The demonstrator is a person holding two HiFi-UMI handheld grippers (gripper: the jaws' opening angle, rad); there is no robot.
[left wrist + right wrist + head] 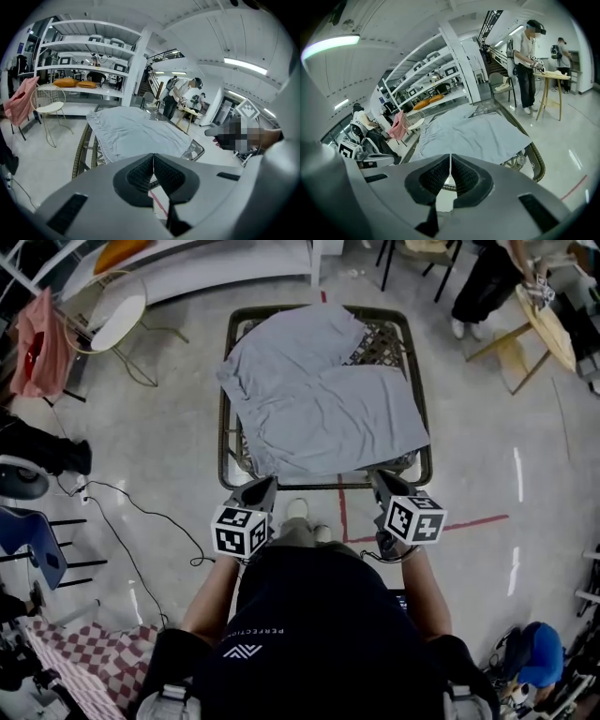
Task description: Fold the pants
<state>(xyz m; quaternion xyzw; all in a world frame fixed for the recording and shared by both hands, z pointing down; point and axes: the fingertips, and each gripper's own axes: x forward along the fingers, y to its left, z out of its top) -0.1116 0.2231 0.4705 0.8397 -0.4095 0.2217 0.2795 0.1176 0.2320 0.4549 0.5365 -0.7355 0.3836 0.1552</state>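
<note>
Light grey pants [319,399] lie spread over a low wicker-framed table [225,442], also seen as the pants [133,131] in the left gripper view and the pants [473,133] in the right gripper view. My left gripper [265,486] hovers at the table's near edge by the left corner, shut with nothing between its jaws. At the near right corner my right gripper [378,480] is likewise shut and empty. Neither touches the cloth. In their own views the left gripper [153,157] and right gripper [450,157] show pads pressed together.
A round white wire chair [117,315] and a pink garment [42,338] stand far left. A person [487,277] works at a wooden stand [539,329] far right. Cables [131,521] trail on the floor at left; checked cloth [89,652] lies lower left.
</note>
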